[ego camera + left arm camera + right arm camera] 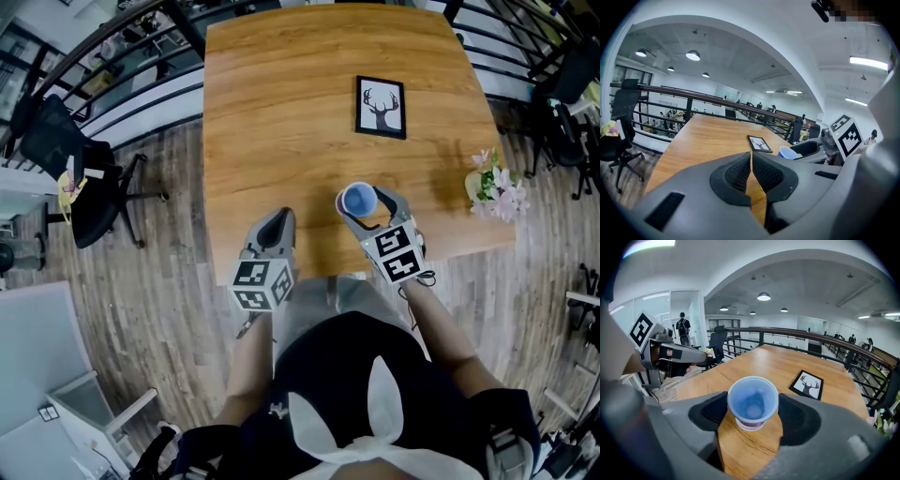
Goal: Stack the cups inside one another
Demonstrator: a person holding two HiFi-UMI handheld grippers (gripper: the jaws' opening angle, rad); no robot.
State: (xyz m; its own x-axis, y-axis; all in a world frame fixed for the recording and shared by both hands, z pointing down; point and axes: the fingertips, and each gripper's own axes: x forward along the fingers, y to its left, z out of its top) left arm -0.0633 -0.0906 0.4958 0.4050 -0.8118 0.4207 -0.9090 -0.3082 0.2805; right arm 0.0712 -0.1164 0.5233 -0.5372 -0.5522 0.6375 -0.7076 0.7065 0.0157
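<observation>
The right gripper was closed on a blue cup, one pad against each side of it just below the rim. The cup stood upright with its mouth up, and a darker band showed round its foot. Whether its base touched the wood could not be told. Cup and gripper were over the near part of the wooden counter, a little towards the person's right.

The left gripper was near the counter's front edge, well apart from the cup and level with it. Its jaws were together, pads meeting along a thin line, with nothing between them; only wood showed beyond. From the left gripper view the cup's rim appeared off to the right, beside the other gripper's body.

A black-framed picture of a deer lay flat farther back on the counter, beyond the cup and apart from it. A small bunch of pale pink flowers stood at the counter's right edge. A black office chair stood on the wood-plank floor to the left, and a dark railing ran along behind the counter
</observation>
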